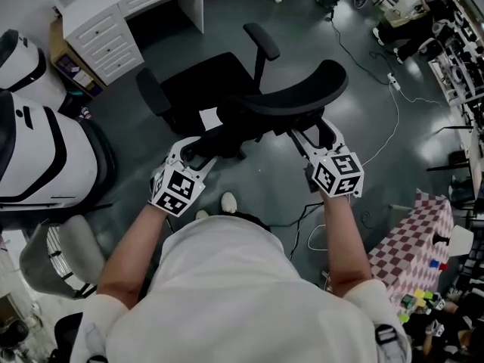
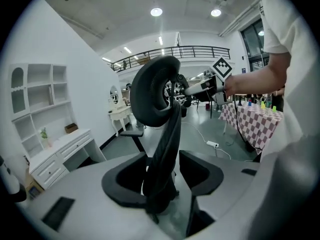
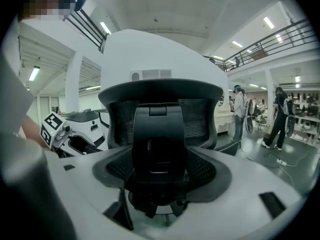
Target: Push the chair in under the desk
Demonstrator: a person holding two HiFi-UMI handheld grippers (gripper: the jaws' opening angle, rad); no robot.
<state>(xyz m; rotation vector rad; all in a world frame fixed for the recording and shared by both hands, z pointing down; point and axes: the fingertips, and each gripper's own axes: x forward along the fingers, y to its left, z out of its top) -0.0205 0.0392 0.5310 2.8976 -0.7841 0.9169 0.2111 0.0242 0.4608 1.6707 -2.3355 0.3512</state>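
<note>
Two claws are up at the back of the chair (image 1: 212, 85), one on each side. My left claw (image 1: 195, 151) is open. The thin edge of the chair's back stands between its jaws, but I don't think they squeeze it. My right claw (image 1: 315, 136) is open wide too. The middle bar of the chair's back sits between its jaws, and nothing is pinched.

The chair is out on the floor, well apart from the bench (image 1: 113, 6), which is far away and to the left. The dark gap (image 1: 162, 17) under the bench is where the seat has to go.

I think the best way is to push with both claws at once, flat on the back, so the chair does not spin. It looks turned a bit away from the gap, so I would press a little more with the right claw to steer it left. I would go slow near the bench, because the armrests (image 1: 262, 41) may bump its edge. A plug strip (image 1: 392, 82) lies on the floor far right, so I would keep away from that side.

Some things I cannot see. My own body hides the floor near me. The seat hides the chair's base, so I can't tell which way it will roll. The gap is too dark to see inside. The bench is cut off at the top of the head view.
</note>
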